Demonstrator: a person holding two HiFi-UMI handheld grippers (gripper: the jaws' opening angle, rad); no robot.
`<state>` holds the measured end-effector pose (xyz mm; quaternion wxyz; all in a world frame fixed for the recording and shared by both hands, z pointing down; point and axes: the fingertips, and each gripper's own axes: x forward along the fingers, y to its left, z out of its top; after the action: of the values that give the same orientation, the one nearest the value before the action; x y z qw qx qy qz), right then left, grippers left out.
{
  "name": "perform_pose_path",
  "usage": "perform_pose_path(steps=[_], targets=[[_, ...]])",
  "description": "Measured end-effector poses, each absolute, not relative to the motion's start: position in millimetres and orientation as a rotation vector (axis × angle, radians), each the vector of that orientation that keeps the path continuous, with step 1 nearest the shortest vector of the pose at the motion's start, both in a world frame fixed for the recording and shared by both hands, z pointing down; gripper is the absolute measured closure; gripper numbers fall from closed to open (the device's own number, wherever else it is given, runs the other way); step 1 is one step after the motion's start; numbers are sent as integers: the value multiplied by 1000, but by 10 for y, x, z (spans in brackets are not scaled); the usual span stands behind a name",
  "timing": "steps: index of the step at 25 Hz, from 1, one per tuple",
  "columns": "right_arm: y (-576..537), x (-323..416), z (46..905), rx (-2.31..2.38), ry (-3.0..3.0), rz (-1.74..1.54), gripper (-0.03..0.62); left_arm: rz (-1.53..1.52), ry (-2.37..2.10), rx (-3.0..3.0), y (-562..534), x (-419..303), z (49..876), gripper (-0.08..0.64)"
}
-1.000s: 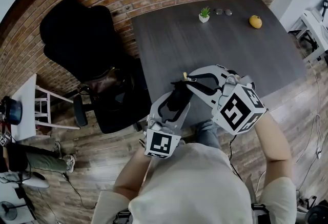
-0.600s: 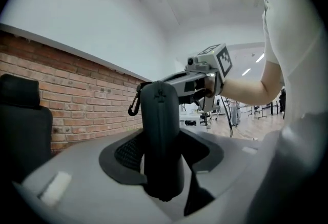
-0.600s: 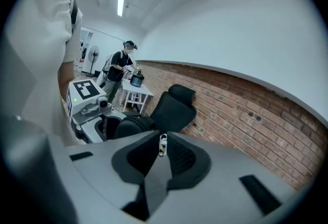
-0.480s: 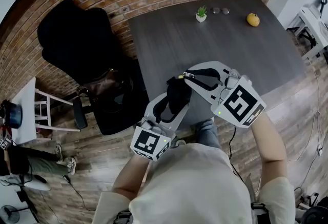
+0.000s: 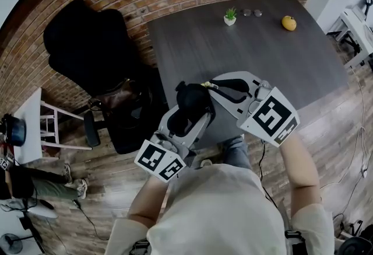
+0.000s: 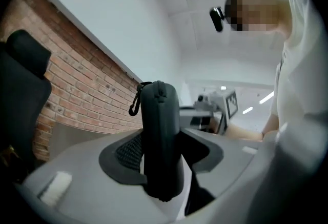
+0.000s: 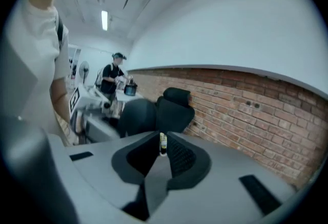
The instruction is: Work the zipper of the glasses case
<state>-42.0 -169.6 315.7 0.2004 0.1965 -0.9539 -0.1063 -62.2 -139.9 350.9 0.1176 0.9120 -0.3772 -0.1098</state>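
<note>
Glasses case (image 6: 160,136) sits clamped in my left tool (image 5: 189,112), braced against pulling. My right tool (image 5: 208,85) pinches the zipper pull (image 7: 162,142), above the tabletop's (image 5: 262,55) near edge for clearance.

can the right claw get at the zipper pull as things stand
Probably yes; it looks to be on it. The right claw is shut on what looks like the small pull, while the left claw grips the case, with nothing in between.

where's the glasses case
The glasses case sits mid head view, clamped in the left gripper by the near edge of the table; the right gripper pinches its zipper pull.
</note>
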Motion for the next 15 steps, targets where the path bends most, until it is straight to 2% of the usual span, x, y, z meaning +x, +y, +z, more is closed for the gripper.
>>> perform_pose_path(steps=[15], targets=[[-1574,-375,3409,640,-2703,-122,548,-651,-957,2482,-1584,-957,3167,344]])
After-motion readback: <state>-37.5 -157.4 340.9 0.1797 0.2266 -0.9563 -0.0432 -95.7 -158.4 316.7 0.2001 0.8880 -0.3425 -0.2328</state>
